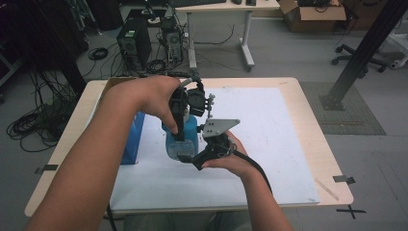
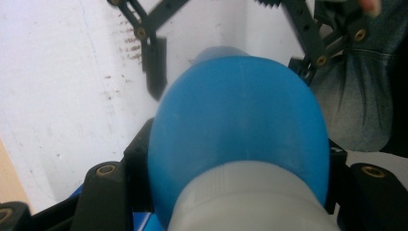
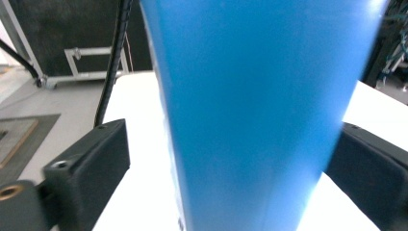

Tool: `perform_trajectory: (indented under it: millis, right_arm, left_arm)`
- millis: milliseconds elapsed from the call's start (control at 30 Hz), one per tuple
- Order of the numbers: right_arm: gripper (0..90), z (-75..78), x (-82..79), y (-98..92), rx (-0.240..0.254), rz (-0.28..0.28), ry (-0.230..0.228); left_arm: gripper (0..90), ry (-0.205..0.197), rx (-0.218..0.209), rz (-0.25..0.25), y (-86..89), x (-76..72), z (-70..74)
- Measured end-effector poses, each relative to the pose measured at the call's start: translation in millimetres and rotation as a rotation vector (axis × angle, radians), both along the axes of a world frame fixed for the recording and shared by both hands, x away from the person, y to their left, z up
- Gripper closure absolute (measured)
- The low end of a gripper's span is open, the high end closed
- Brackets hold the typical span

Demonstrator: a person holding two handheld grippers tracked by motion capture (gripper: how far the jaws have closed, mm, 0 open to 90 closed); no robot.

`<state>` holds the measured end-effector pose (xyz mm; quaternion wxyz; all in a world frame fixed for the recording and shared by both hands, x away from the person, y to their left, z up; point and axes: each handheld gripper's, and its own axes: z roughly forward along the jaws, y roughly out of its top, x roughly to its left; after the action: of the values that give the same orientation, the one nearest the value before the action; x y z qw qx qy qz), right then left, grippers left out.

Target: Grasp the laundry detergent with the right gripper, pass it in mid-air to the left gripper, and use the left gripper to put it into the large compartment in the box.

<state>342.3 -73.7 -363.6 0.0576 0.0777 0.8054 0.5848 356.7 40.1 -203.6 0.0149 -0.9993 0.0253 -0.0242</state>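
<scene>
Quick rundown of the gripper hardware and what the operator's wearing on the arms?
Both grippers are black: the left gripper and right gripper have linkage arms with brass-coloured pivot bushings and blocky black jaw pads. The right one carries a grey three-cornered plate and trails a thick black cable. Forearms are bare, with no sleeves or gloves.

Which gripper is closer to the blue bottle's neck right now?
Left. The left gripper is clamped on the blue bottle just below its white cap; the right gripper straddles the bottle's lower body, jaws open.
</scene>
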Motion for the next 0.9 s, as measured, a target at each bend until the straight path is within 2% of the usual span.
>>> perform_trajectory:
  millis: [300, 433, 533, 567, 700, 800, 900]
  right_arm:
    - [0.0, 8.9, -1.0, -14.3, -0.047, -0.018, -0.014]
    - [0.1, 12.9, -1.0, -24.2, -0.106, -0.019, -0.025]
    - [0.2, 15.7, -0.8, -30.2, -0.126, -0.019, -0.027]
    - [0.2, 17.2, -0.9, -33.0, -0.139, -0.021, -0.035]
    - [0.2, 27.8, -3.2, -48.1, -0.198, -0.044, -0.05]
    - [0.2, 32.2, -4.1, -55.1, -0.212, -0.057, -0.058]
    - [0.2, 38.1, -6.0, -66.5, -0.237, -0.075, -0.065]
  left_arm:
    - [38.2, -0.001, -0.002, 0.007, -1.1, 0.3, 0.0]
    - [38.2, -0.004, -0.005, 0.005, -0.8, -0.1, -0.2]
    - [38.2, -0.006, -0.008, 0.01, -0.2, 0.0, 1.4]
    - [38.2, -0.009, -0.011, 0.017, 0.1, 0.3, 1.7]
    - [38.1, -0.016, 0.025, 0.056, -0.3, 1.1, 3.2]
    - [38.2, -0.021, 0.051, 0.074, -0.3, 1.5, 3.9]
    - [38.2, -0.03, 0.031, 0.089, 2.6, 1.7, 4.8]
